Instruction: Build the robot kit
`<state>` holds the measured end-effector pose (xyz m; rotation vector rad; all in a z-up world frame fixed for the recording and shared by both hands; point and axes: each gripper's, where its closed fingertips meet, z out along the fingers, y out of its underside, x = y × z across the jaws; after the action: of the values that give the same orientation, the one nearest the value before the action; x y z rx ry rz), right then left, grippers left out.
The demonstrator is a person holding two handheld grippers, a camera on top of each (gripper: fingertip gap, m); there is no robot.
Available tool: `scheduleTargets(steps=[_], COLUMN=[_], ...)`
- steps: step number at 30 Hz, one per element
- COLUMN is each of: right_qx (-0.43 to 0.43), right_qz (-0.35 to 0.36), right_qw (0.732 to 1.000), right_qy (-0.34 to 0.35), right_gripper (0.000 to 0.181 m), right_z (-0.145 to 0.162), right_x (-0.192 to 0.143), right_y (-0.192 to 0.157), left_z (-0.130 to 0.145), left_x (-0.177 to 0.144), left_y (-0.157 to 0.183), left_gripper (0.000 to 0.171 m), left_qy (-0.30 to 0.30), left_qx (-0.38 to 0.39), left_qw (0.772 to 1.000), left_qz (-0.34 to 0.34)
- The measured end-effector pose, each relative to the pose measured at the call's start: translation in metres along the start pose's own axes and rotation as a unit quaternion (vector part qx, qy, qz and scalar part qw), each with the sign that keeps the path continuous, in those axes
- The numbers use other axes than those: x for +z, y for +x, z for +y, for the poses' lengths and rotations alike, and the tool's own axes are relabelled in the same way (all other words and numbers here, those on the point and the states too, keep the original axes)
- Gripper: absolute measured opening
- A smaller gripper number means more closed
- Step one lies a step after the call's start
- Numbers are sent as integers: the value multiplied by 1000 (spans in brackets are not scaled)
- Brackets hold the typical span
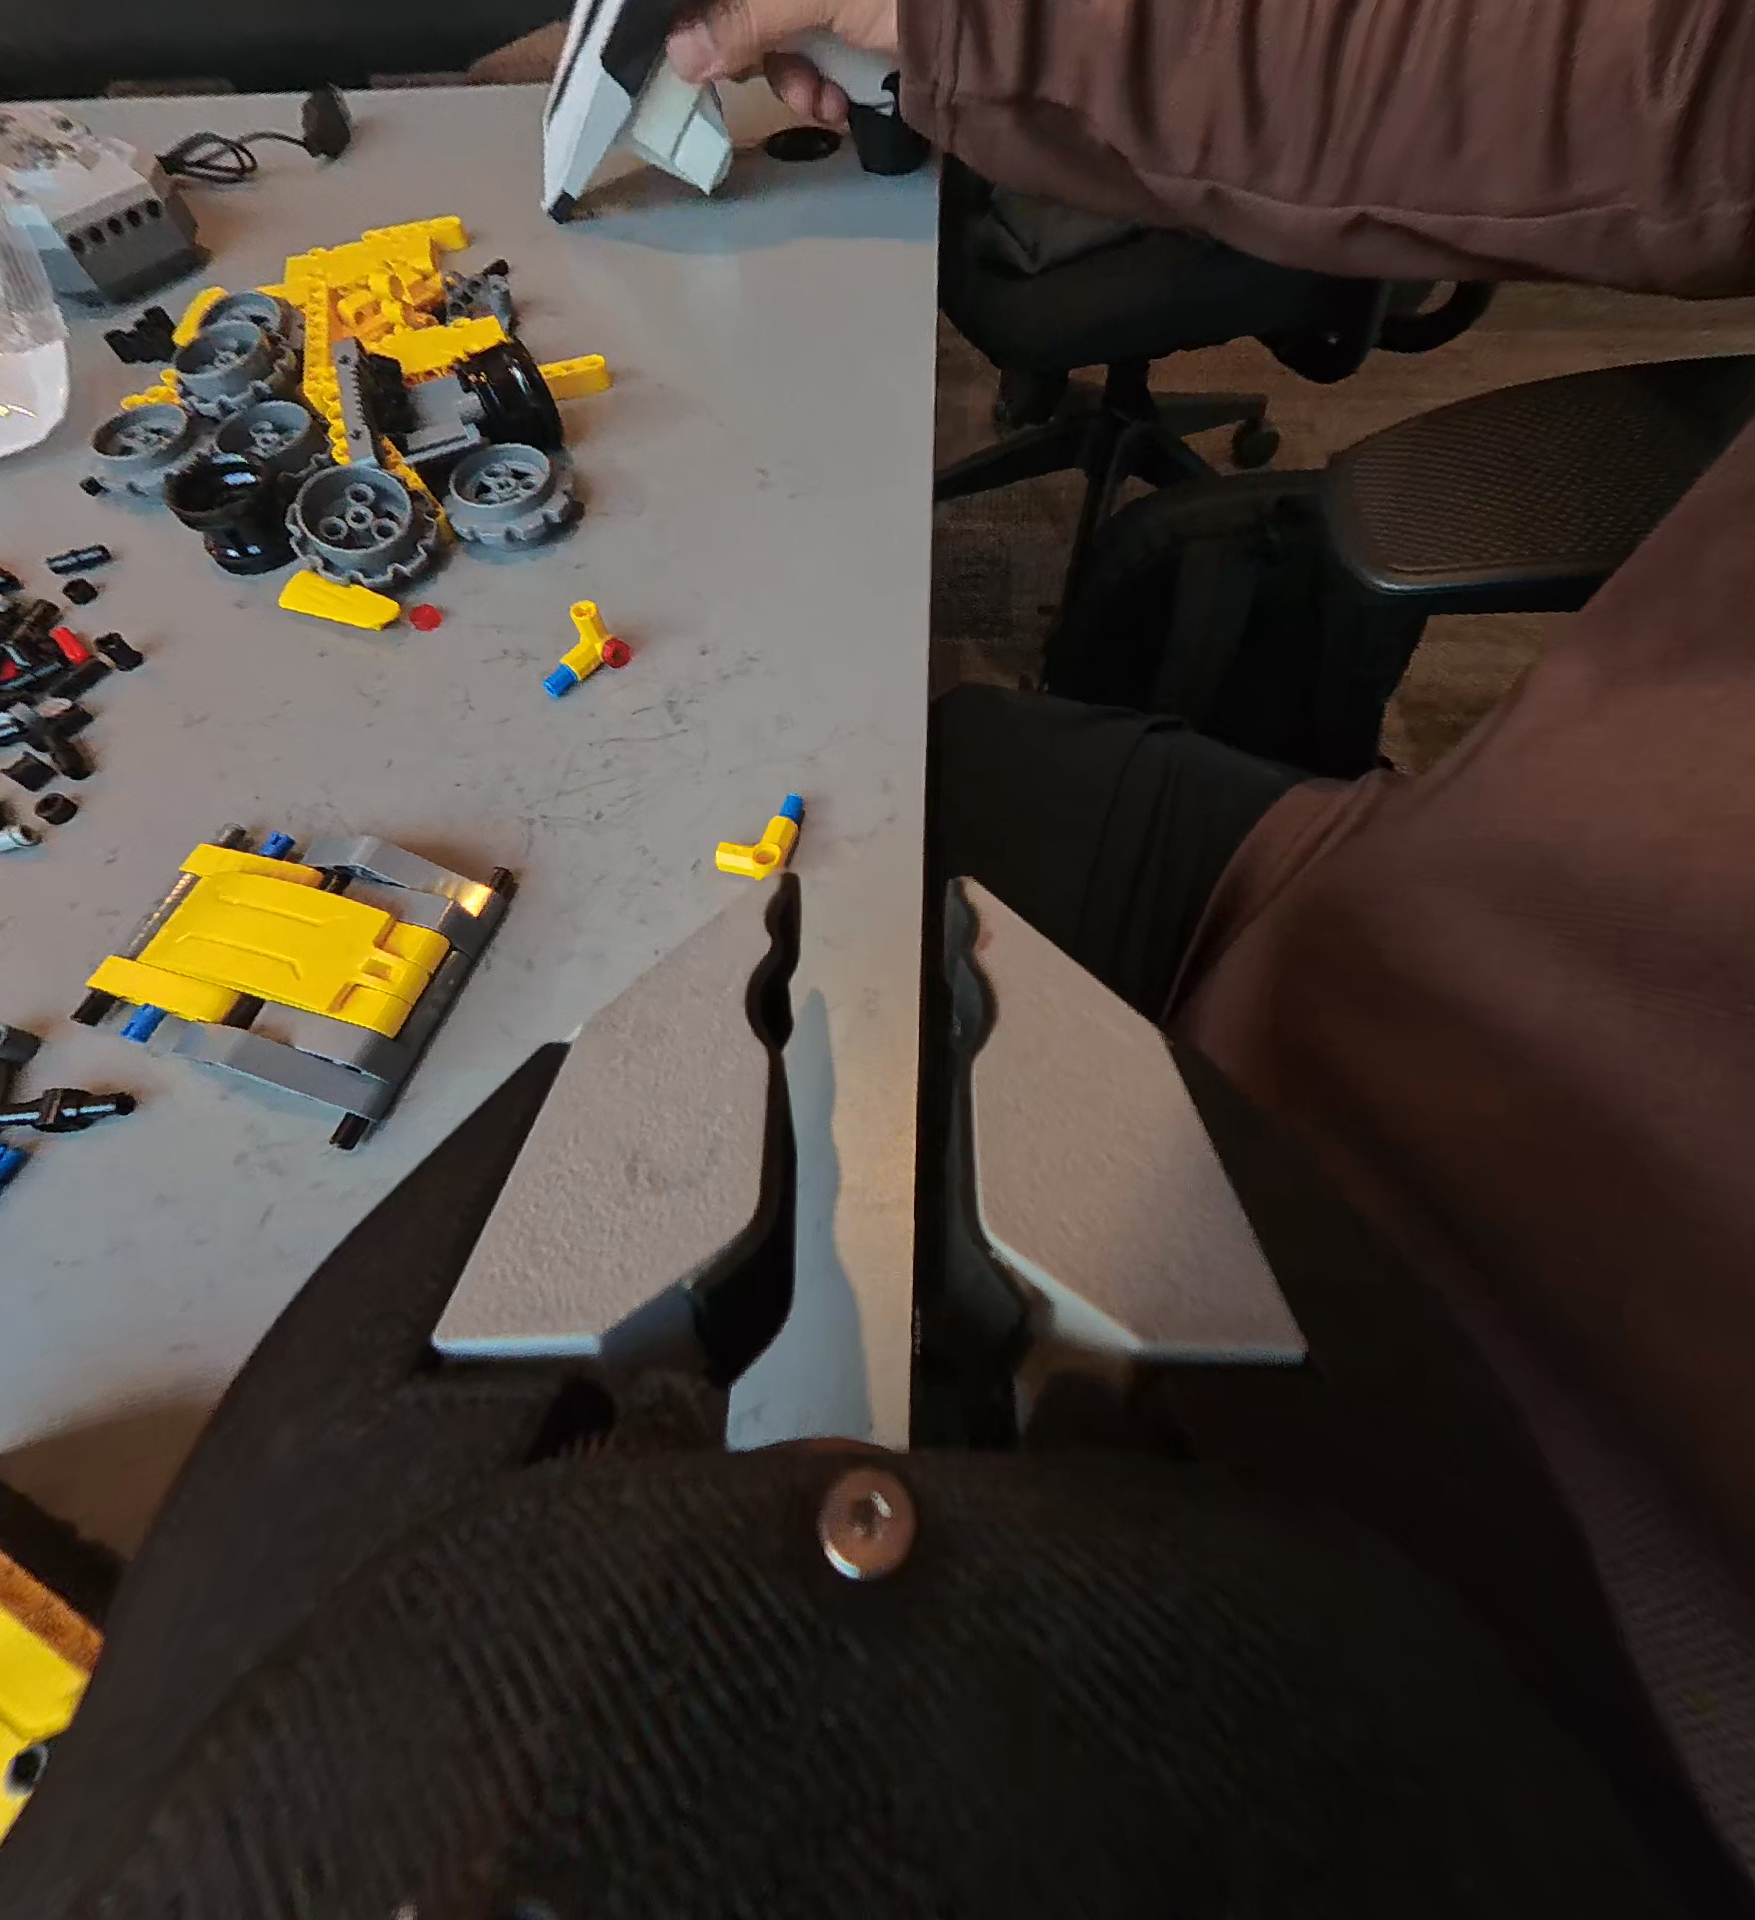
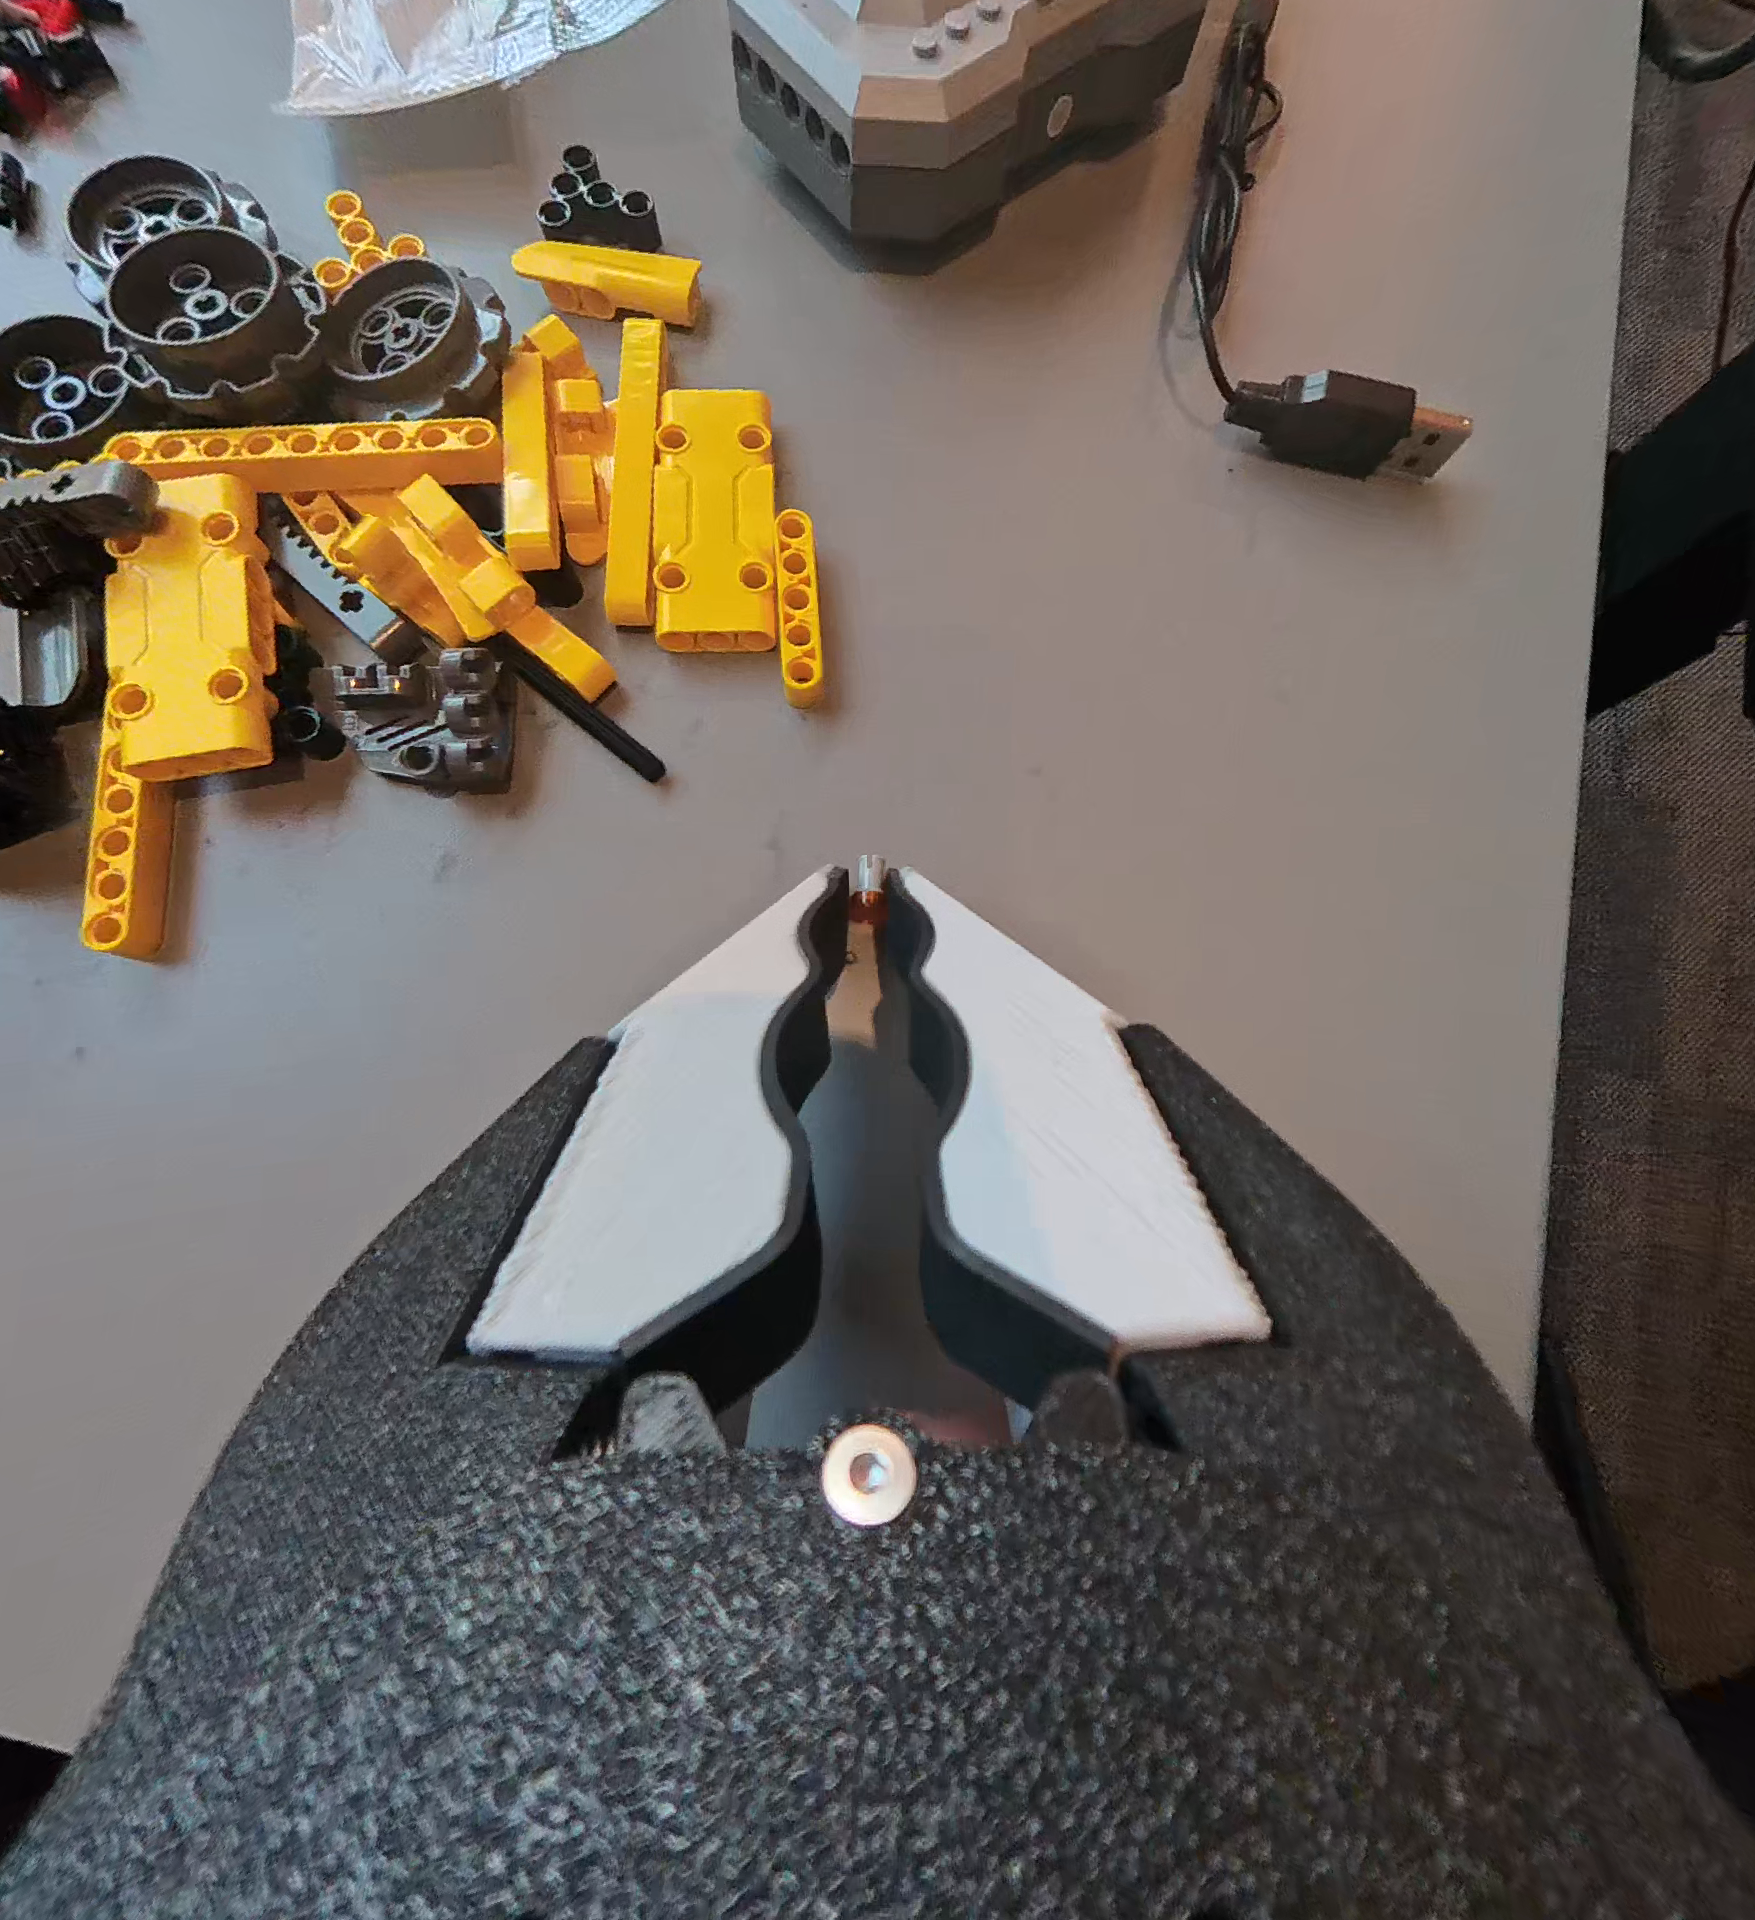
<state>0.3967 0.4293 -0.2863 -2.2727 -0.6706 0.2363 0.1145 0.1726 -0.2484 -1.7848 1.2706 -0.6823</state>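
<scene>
Fingers of your left gripper (image 1: pixel 868 894) stand clearly apart and hold nothing; they straddle the right edge of the grey table (image 1: pixel 665 540), one fingertip over the tabletop, the other out past the edge above your dark trouser leg (image 1: pixel 1081 831). Just beyond the inner fingertip, at about 11 o'clock from it, lies a small yellow angle connector with a blue pin (image 1: pixel 761 842), near but not touching. A second yellow connector with blue and red ends (image 1: pixel 587 649) sits farther off in the same direction. At 9 o'clock lies a yellow-and-grey panel assembly (image 1: pixel 296 971), and at 10 o'clock a heap of grey wheels and yellow beams (image 1: pixel 333 405).

Your right gripper (image 2: pixel 868 883) is nearly closed, its tips pinching a tiny pin with a pale end and an orange-brown body (image 2: pixel 869 885) above bare table (image 2: pixel 1112 727). A pile of yellow beams and panels (image 2: pixel 416 540) spreads at 10 o'clock, a grey battery box (image 2: pixel 956 114) stands at 12, and a black USB plug (image 2: pixel 1351 426) lies at 1 o'clock.
</scene>
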Motion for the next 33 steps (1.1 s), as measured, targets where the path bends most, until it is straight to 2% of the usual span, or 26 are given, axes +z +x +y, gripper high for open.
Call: scheduleTargets(steps=[3, 6, 10, 14, 17, 23, 26, 28, 33], right_qx=[-17, -41, -118, -207, -235, -275, -301, -312, -297], right_qz=[-10, -46, -168, -247, -285, -292, -267, -255, -279], right_qw=[1000, 997, 974, 942, 924, 908, 905, 907, 902], right_qy=[2, 38, 99, 97, 98, 121, 140, 125, 144], right_gripper=[6, 6, 6, 6, 7, 6, 7, 7, 6], right_z=[0, -12, -31, -26, -23, -28, -32, -25, -25], right_x=[-4, -19, -48, -55, -52, -47, -45, -38, -49], right_y=[-13, -46, -141, -232, -279, -315, -314, -311, -317], left_z=[3, 0, -2, 1, 2, 2, 5, 6, -2], left_x=[2, 0, -2, 1, 2, 0, 1, 3, 8], left_y=[2, -1, -6, -9, -9, -21, -29, -33, -41], left_gripper=[24, 16, 11, 9, 9, 3, 1, 2, 7], left_qy=[-12, -2, 12, -3, -8, -2, -14, -20, -24], left_qx=[-16, -30, -42, -51, -50, -51, -64, -68, -7], left_qw=[1000, 999, 999, 999, 999, 998, 995, 994, 994], left_qz=[21, 24, 12, 10, 6, -43, -70, -77, -105])
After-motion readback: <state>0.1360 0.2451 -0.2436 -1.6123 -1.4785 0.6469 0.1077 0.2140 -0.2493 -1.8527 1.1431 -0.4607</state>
